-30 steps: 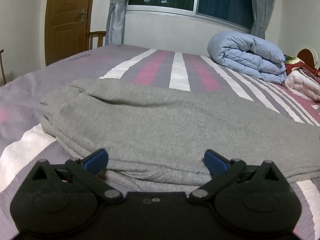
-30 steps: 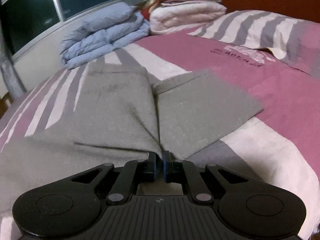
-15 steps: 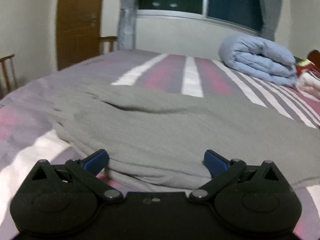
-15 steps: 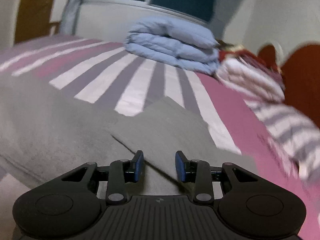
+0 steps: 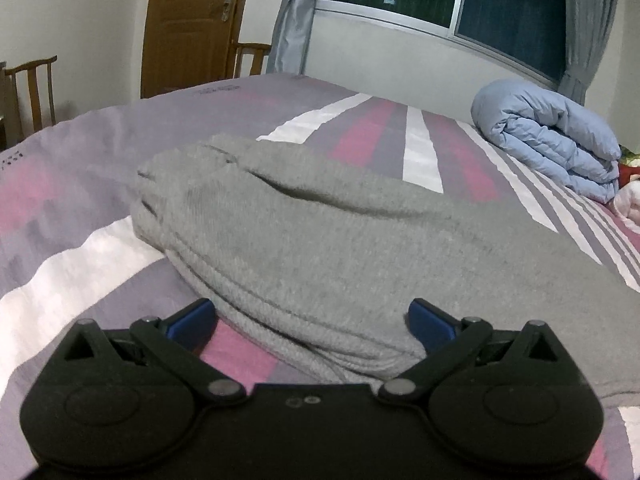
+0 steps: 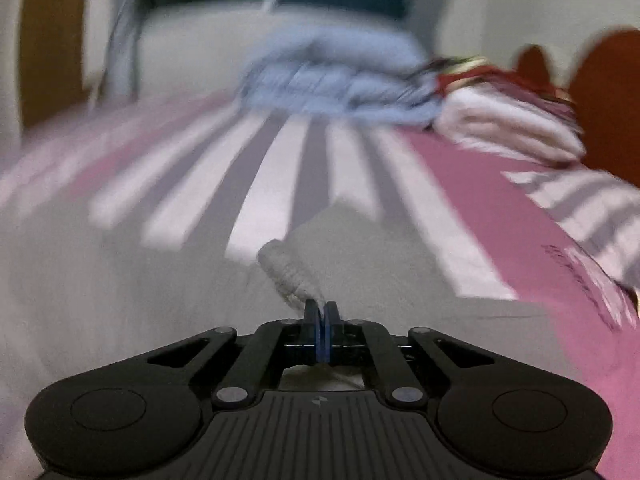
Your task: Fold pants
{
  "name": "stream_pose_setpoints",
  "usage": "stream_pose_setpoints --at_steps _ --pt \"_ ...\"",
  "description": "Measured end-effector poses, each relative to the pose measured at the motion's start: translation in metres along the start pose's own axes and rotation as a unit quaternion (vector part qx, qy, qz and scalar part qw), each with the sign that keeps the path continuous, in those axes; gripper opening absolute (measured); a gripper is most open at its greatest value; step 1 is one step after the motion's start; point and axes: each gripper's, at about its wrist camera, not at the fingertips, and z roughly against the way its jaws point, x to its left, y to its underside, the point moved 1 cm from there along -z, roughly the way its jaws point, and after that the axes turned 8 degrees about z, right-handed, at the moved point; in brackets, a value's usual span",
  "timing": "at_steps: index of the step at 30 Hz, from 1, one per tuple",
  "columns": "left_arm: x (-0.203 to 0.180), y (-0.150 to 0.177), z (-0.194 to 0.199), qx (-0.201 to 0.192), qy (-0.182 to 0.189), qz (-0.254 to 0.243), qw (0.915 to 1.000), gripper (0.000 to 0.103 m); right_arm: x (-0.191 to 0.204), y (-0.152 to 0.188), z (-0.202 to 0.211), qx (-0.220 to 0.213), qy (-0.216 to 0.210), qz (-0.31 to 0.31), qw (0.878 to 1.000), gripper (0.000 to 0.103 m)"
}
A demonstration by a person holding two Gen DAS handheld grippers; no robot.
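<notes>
Grey sweatpants (image 5: 320, 240) lie across the striped bed, ribbed waistband end toward my left gripper. My left gripper (image 5: 312, 316) is open, its blue pads (image 5: 192, 314) on either side of the waistband edge, close above the bed. In the blurred right wrist view, my right gripper (image 6: 321, 312) is shut on a ribbed hem of the pants (image 6: 292, 272), which bunches up just ahead of the pads. The rest of the grey cloth (image 6: 120, 300) spreads to the left.
A folded blue duvet (image 5: 548, 140) lies at the far right of the bed, also in the right wrist view (image 6: 332, 84), beside stacked white and red linen (image 6: 508, 120). A wooden chair (image 5: 32, 92) and a door (image 5: 192, 24) stand beyond the bed. A dark headboard (image 6: 604, 100) is at right.
My right gripper opened half a second ago, swung to the left, and has now shut on the ribbed hem. My left gripper stayed open and shifted slightly along the waistband.
</notes>
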Motion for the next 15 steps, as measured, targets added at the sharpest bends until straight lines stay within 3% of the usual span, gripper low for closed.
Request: stream_pose_setpoints --at_steps 3,5,10,13,15 --pt "0.000 0.001 0.000 0.000 0.001 0.001 1.0000 0.097 -0.041 -0.005 0.041 -0.061 0.023 -0.094 0.993 0.003" --pt "0.000 0.000 -0.001 0.001 0.001 0.001 1.0000 0.097 -0.073 -0.001 0.060 -0.076 0.039 -0.160 0.983 0.003" --pt "0.000 0.000 0.000 0.002 0.002 0.005 1.0000 0.097 -0.150 0.057 0.050 -0.022 0.066 -0.328 0.942 0.003" --pt "0.000 0.001 0.000 0.002 0.002 0.005 1.0000 0.097 -0.170 0.085 0.038 0.010 0.068 -0.356 0.932 0.003" --pt "0.000 0.001 0.000 0.003 0.001 0.006 1.0000 0.097 -0.178 0.092 0.041 -0.002 0.059 -0.375 0.925 0.003"
